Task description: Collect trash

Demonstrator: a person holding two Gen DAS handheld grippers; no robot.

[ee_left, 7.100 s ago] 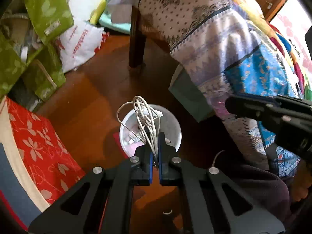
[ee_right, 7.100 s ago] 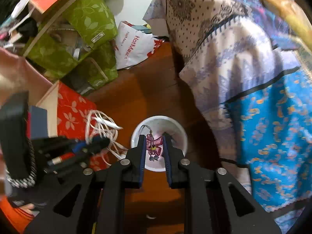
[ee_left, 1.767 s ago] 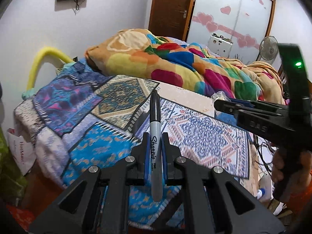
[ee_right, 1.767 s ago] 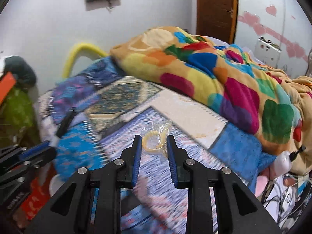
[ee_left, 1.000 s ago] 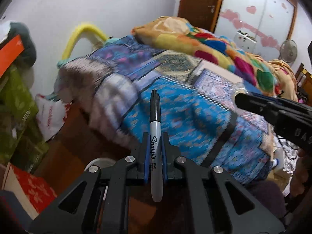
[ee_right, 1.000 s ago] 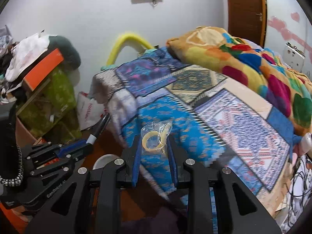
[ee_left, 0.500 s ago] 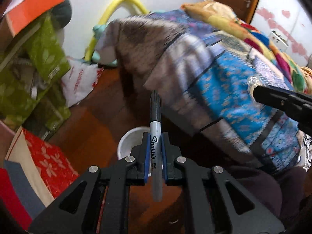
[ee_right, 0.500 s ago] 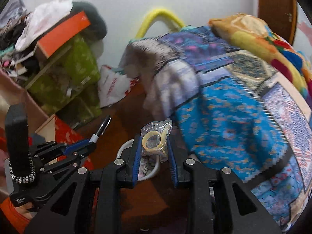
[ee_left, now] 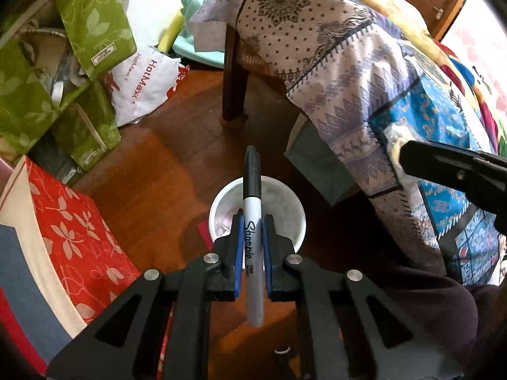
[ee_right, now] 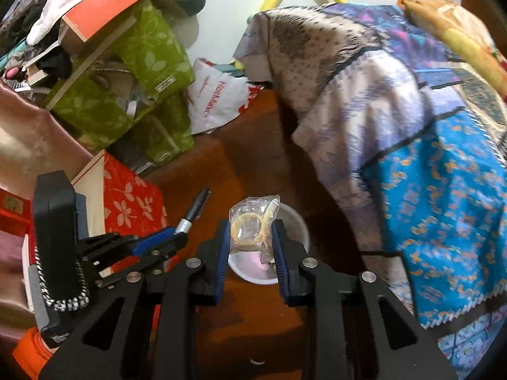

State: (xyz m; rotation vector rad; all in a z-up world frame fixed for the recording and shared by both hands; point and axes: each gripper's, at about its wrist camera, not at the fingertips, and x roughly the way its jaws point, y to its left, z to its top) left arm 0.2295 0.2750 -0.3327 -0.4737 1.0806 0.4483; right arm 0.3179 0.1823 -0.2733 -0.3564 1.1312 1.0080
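Note:
My left gripper [ee_left: 252, 221] is shut on a grey Sharpie marker [ee_left: 252, 209] with a black cap, held upright over the white round bin [ee_left: 286, 202] on the wooden floor. In the right wrist view, my right gripper [ee_right: 250, 231] is shut on a small clear plastic bag with a yellowish tape ring inside [ee_right: 253, 226], hanging above the same white bin [ee_right: 294, 221]. The left gripper with the marker [ee_right: 193, 210] shows at the left of that view; the right gripper's arm [ee_left: 450, 167] shows at the right of the left wrist view.
A bed draped in patterned blue and white cloth [ee_left: 364, 72] rises at the right, its wooden leg [ee_left: 233, 79] behind the bin. Green leaf-print bags [ee_left: 92, 25], a white plastic bag [ee_left: 142, 85] and a red floral box [ee_left: 73, 228] crowd the left. Brown floor [ee_left: 152, 158] lies between.
Both grippers have swung down from the bed towards the floor, still holding the marker and the bag. The white bin now sits right under both sets of fingertips.

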